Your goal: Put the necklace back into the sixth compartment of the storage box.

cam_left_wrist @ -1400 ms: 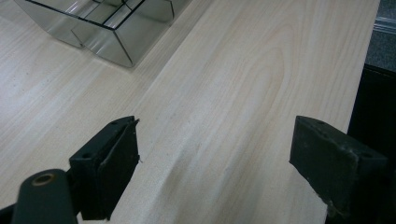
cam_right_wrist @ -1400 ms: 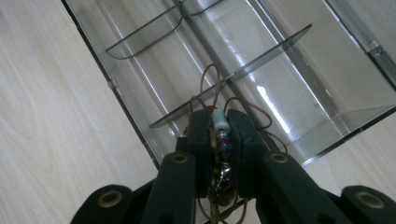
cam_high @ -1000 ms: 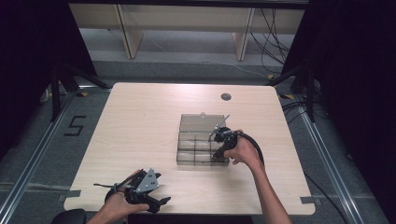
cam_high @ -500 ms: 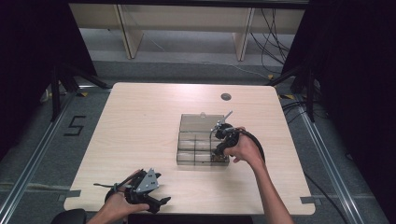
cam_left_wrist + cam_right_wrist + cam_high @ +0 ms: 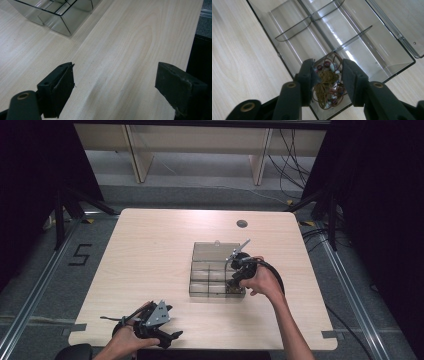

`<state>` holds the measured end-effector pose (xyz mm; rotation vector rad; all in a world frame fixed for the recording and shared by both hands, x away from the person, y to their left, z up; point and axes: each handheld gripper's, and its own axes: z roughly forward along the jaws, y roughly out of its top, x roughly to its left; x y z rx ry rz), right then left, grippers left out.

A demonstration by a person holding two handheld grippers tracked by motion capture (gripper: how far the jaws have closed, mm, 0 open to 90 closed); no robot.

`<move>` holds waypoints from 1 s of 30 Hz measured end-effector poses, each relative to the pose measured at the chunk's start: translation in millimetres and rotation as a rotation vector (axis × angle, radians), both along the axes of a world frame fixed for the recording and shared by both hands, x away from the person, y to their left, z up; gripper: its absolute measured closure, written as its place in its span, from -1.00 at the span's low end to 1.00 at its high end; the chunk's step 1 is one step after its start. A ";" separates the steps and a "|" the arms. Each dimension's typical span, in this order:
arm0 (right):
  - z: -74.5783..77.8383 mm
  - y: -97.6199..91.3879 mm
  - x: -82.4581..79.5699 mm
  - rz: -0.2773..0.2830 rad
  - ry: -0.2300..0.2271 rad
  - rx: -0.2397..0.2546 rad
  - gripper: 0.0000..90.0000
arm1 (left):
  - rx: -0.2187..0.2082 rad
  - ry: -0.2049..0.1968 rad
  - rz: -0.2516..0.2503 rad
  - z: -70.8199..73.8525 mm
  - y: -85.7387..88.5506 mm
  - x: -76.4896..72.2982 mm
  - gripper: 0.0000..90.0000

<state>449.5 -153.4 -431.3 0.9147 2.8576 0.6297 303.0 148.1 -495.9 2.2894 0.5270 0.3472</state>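
The right gripper has been carried down toward the near right corner of the clear divided box over the last second, where earlier it was held a little higher over the box's right side. In the right gripper view its jaws are seen partly closed around a tangle of beaded jewellery lying in the corner compartment. Whether the pads are already pressed on it cannot be told; a narrow gap is apparent. A grasp is judged to be under way. The left gripper is kept at the near table edge as before, its jaws spread wide with nothing between them, the box well away.
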 end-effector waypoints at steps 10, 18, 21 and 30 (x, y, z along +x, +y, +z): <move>2.0 -6.5 -9.2 -0.063 -0.016 0.074 0.03 | -0.003 -0.007 0.007 -0.7 -0.4 -0.3 -0.67; 1.4 -7.6 -15.6 -0.086 -0.024 0.099 -0.06 | -0.001 -0.005 0.002 1.0 0.3 -0.2 -0.66; 1.0 -6.1 -16.1 -0.071 -0.034 0.089 -0.07 | -0.001 -0.004 0.001 0.6 0.3 -0.4 -0.66; 0.9 -5.9 -20.9 -0.095 -0.032 0.106 -0.13 | -0.002 -0.004 0.000 0.9 0.3 -0.4 -0.66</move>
